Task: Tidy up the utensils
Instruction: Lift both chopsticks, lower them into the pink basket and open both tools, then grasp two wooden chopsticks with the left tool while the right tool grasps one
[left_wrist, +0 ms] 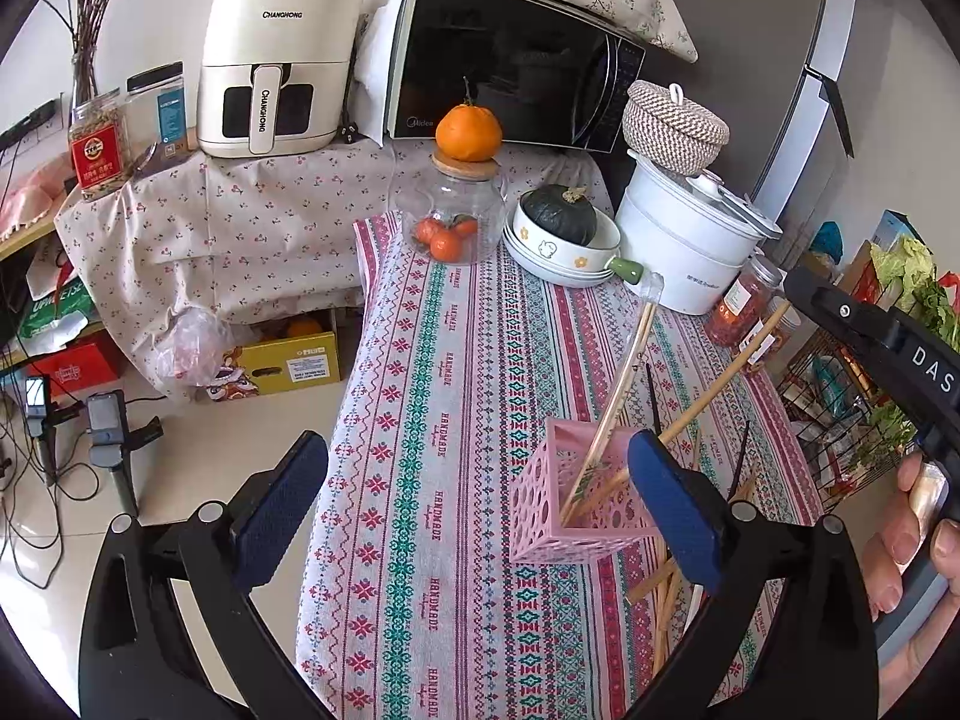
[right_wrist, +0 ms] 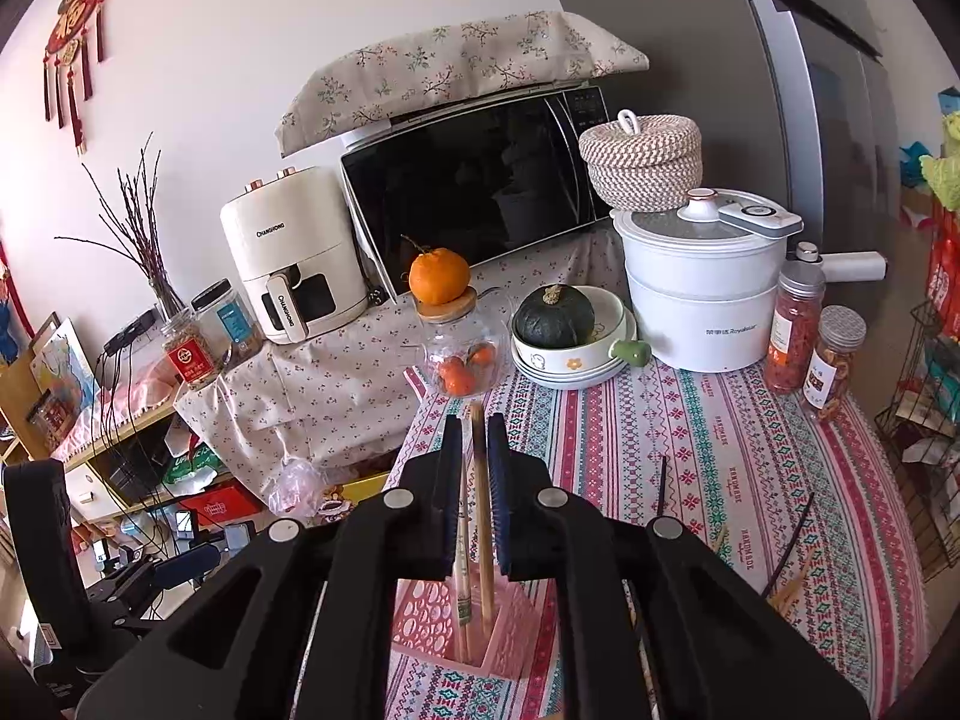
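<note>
A pink perforated utensil holder (left_wrist: 576,501) stands on the patterned tablecloth (left_wrist: 456,396); it also shows low in the right wrist view (right_wrist: 456,624). Bamboo chopsticks (left_wrist: 618,396) lean in it. My right gripper (right_wrist: 475,456) is shut on one bamboo chopstick (right_wrist: 482,516) whose lower end is inside the holder. My left gripper (left_wrist: 480,501) is open and empty, its right finger beside the holder. More chopsticks (left_wrist: 666,612) lie loose on the cloth to the holder's right, with dark ones (right_wrist: 792,534).
At the table's back stand a glass jar with tangerines (left_wrist: 453,216), stacked bowls with a squash (left_wrist: 561,237), a white cooker (left_wrist: 690,246) and spice jars (right_wrist: 795,324). A wire rack (left_wrist: 840,408) is at the right, floor and boxes at the left.
</note>
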The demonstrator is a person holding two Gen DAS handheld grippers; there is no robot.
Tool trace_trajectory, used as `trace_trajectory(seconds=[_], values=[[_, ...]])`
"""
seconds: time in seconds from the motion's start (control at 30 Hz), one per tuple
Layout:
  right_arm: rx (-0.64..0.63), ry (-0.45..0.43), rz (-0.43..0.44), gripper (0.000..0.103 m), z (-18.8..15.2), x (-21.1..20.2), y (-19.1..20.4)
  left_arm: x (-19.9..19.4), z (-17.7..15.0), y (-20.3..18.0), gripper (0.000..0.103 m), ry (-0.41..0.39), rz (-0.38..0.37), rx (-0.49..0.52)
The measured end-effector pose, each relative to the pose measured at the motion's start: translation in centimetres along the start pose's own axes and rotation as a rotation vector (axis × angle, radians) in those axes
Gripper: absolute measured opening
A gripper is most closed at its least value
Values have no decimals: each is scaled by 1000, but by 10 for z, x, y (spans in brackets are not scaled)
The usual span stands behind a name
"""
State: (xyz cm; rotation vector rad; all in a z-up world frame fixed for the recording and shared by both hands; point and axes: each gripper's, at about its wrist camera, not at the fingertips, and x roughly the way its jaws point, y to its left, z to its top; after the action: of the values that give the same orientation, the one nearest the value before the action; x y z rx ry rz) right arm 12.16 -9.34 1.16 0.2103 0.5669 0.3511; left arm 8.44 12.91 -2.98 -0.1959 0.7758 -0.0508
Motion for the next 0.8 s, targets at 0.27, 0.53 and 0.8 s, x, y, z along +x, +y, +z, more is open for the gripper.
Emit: trace_trajectory(seconds=[0.27,0.53,0.8], values=[[34,-11,-14,82,6,-40,-37,3,-10,-20,96,31,-6,76],[65,182,-211,89,-28,-30,-104,21,-31,-47,96,116,-38,139],[66,409,-388,89,-75,-2,-161,36,-49,-77,96,185,-51,213]])
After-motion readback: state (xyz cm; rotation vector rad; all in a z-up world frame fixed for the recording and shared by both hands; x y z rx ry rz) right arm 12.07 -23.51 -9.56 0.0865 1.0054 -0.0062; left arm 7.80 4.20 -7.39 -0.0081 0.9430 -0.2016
